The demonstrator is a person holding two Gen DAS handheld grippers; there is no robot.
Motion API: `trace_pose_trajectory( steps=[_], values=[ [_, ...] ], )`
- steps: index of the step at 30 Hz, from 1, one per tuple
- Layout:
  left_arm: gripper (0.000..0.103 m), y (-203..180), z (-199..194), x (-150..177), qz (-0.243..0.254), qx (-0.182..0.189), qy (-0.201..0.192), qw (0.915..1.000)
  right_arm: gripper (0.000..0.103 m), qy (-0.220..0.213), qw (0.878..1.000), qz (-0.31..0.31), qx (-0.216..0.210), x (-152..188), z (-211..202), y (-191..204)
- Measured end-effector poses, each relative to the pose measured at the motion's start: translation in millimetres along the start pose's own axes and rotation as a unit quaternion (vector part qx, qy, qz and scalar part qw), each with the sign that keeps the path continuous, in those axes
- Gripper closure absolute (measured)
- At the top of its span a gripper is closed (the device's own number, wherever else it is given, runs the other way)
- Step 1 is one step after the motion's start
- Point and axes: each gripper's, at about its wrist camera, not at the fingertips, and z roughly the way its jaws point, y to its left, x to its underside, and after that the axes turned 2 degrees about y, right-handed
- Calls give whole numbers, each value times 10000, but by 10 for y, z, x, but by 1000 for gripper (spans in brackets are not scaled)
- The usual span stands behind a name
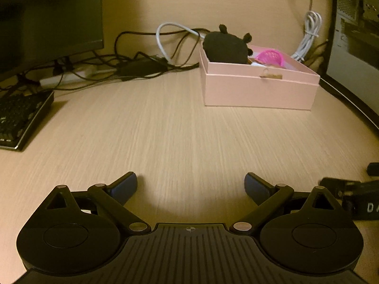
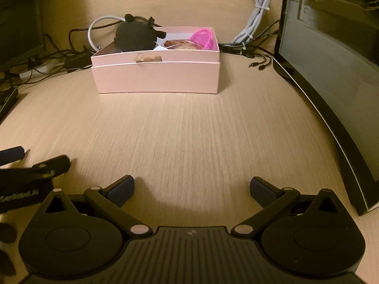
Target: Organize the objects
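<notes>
A pink box stands on the wooden desk at the back. Inside it are a black plush toy, a pink mesh basket and a brownish item. My left gripper is open and empty, low over the desk, well in front of the box. My right gripper is open and empty too, also well short of the box. The left gripper's fingers show at the left edge of the right wrist view.
A keyboard and a dark monitor stand at the left. Tangled black cables and a white cable bundle lie along the back wall. A large dark panel stands along the right side of the desk.
</notes>
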Motion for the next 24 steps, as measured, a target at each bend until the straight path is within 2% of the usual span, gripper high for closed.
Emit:
trace_pose_trajectory(
  steps=[4, 12, 24],
  values=[
    [2, -11, 13, -10, -61, -64, 4, 10000, 0, -347, 9993, -75, -83, 1, 67, -24],
    [2, -100, 51, -31, -48, -75, 3, 10000, 0, -537, 9984, 124, 119, -32, 147, -15],
    [2, -73, 67, -50, -53, -32, 8, 10000, 0, -543, 9984, 123, 108, -43, 155, -16]
  ],
)
